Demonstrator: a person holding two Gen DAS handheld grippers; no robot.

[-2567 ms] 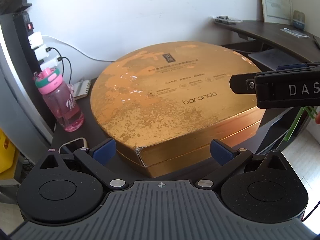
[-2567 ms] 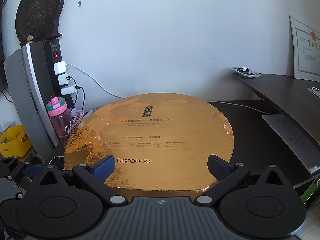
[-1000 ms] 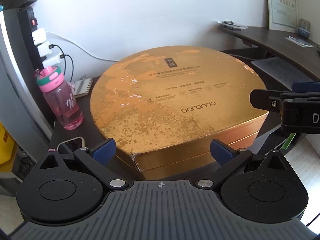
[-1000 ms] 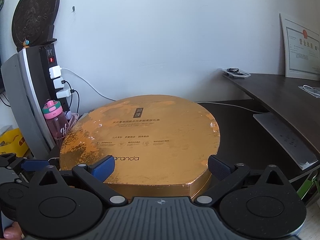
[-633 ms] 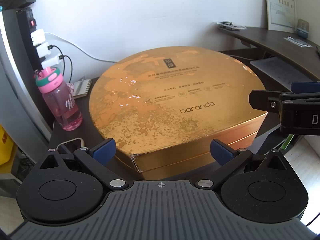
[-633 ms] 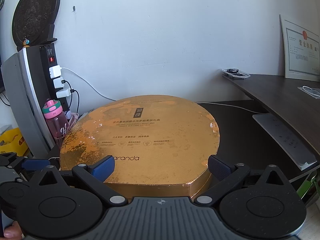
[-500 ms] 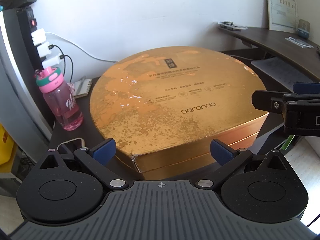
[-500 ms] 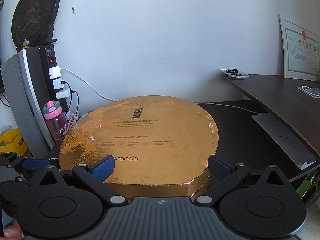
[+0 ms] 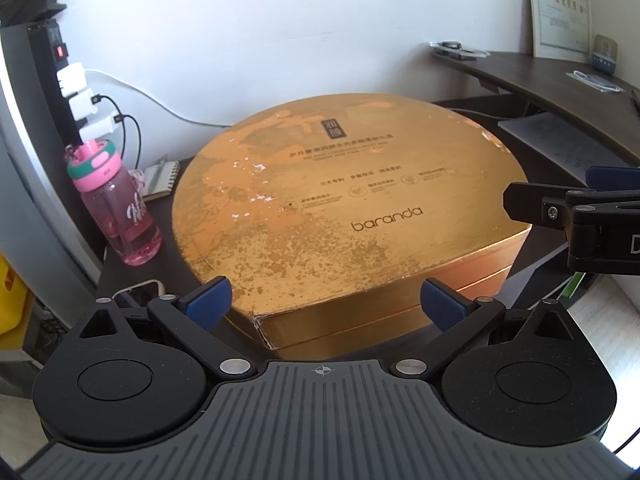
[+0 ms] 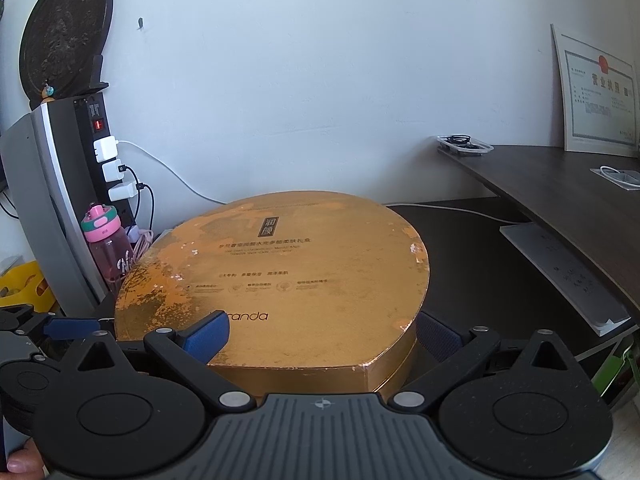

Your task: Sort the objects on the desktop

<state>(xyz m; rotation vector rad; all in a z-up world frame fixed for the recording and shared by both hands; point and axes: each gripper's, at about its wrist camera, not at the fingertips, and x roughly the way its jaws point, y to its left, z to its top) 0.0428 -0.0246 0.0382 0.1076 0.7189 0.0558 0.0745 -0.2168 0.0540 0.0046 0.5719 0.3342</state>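
A large round gold gift box (image 9: 340, 200) marked "baranda" lies flat on the dark desk (image 10: 472, 240). My left gripper (image 9: 323, 304) is open, and the box's near left edge sits between its blue pads (image 9: 206, 302). My right gripper (image 10: 323, 336) is open too. Its left pad (image 10: 208, 336) is over the lid and its right pad is beside the box's near right wall. In the left wrist view the right gripper (image 9: 580, 208) hangs by the box's right rim. The left gripper (image 10: 60, 328) shows at the far left of the right wrist view.
A pink water bottle (image 9: 116, 208) stands left of the box, with a phone (image 9: 140, 290), a spiral notebook (image 9: 160, 174) and a power strip with chargers (image 9: 76, 92) close by. White papers (image 10: 568, 276) lie to the right under a raised desk shelf (image 10: 560, 184).
Over the last seconds the right gripper has sunk lower and drawn back a little from the box. In the last half second almost nothing has moved. The box stays put.
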